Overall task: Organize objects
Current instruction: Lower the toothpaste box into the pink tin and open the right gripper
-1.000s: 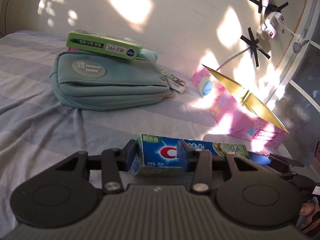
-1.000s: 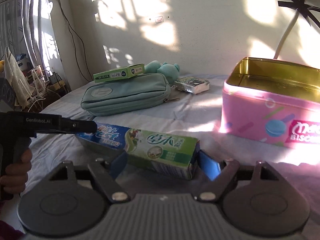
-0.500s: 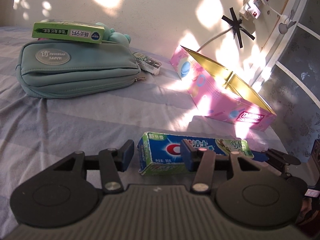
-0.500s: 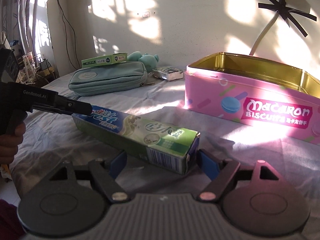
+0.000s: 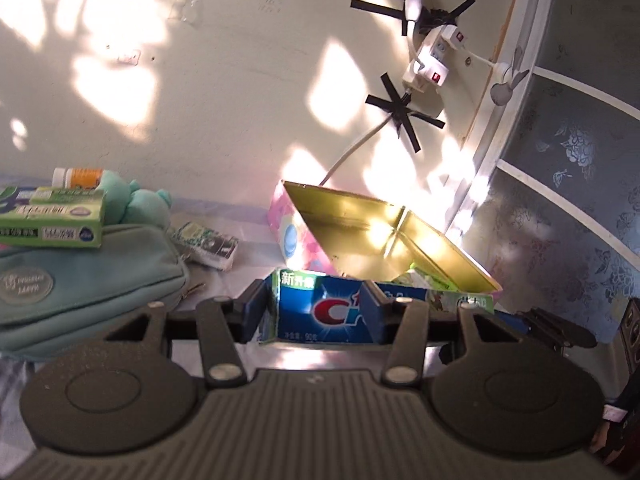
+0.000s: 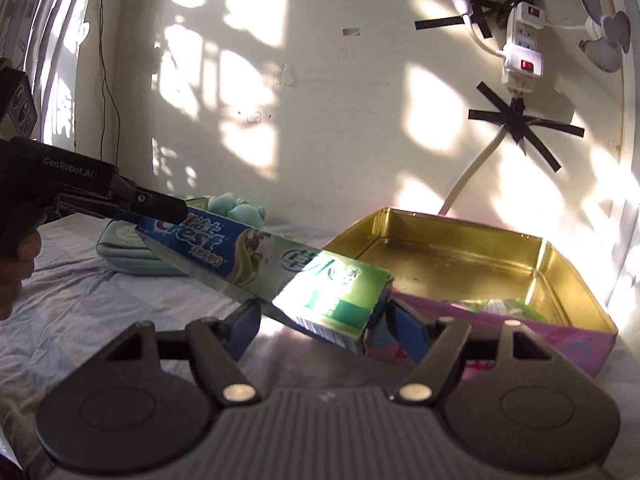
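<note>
A blue-and-green toothpaste box hangs tilted above the striped bed, its green end near the open pink biscuit tin. My left gripper is shut on its blue end, and the right wrist view shows this gripper reaching in from the left. My right gripper has the green end between its blue pads; its jaws are closing and the pads touch the box's sides. In the left wrist view the right gripper is partly hidden behind the box. Something green lies inside the tin.
A teal pouch lies at left with a green carton on top. Behind it are a teal plush and a small bottle. A small packet lies between pouch and tin. A taped power strip hangs on the wall.
The toothpaste box has risen off the bed and moved toward the tin, with both grippers. The right pads, earlier apart from the box, have come in against it.
</note>
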A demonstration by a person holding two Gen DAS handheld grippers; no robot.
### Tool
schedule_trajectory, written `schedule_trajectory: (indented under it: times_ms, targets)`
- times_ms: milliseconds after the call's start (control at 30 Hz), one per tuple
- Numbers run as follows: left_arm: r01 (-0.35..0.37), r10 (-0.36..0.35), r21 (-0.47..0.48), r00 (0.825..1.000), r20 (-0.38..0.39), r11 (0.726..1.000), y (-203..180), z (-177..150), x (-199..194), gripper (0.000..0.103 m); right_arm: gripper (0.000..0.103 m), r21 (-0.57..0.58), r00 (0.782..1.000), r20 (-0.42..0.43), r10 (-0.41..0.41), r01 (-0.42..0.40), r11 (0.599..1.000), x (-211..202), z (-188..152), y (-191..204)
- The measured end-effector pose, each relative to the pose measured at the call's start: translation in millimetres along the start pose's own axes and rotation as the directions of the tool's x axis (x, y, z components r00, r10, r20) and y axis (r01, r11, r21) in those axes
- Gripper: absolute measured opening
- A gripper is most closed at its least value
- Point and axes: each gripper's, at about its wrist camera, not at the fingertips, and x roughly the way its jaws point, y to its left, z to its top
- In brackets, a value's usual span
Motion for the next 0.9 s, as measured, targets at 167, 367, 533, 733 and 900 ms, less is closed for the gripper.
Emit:
schedule_trajectory:
  times_ms: [167, 367, 533, 733, 900]
  targets:
    - [0.023, -0.026, 0.081, 0.999, 0.037, 0.996, -34.8, 26.3, 53.0, 0.053, 0.072, 0.001, 0.992, 0.033, -0.124, 0.124, 0.992, 18.4, 14.7, -38.0]
    - [0.050, -0.049, 0.084, 0.999, -0.012, 0.995, -52.8, 40.1, 115.2, 0.053, 0.072, 0.037, 0.980, -0.010, -0.197, 0.197, 0.980, 45.3, 14.4, -100.5]
    - [0.042, -0.035, 0.104, 0.998, -0.060, 0.994, -60.4, 39.9, 154.6, 0.053, 0.072, 0.039, 0.969, -0.086, -0.234, 0.238, 0.971, 74.7, 4.0, -136.8]
    - [-0.037, 0.051, 0.124, 0.992, -0.118, 0.992, -65.1, 29.8, 184.5, 0.055, 0.079, 0.106, 0.952, -0.092, -0.292, 0.301, 0.948, 97.4, -8.5, -152.8]
    - [-0.112, 0.138, 0.220, 0.984, -0.109, 0.969, -79.2, 16.7, 176.4, 0.055, 0.079, 0.104, 0.951, -0.060, -0.302, 0.307, 0.946, 88.3, -8.8, -145.9]
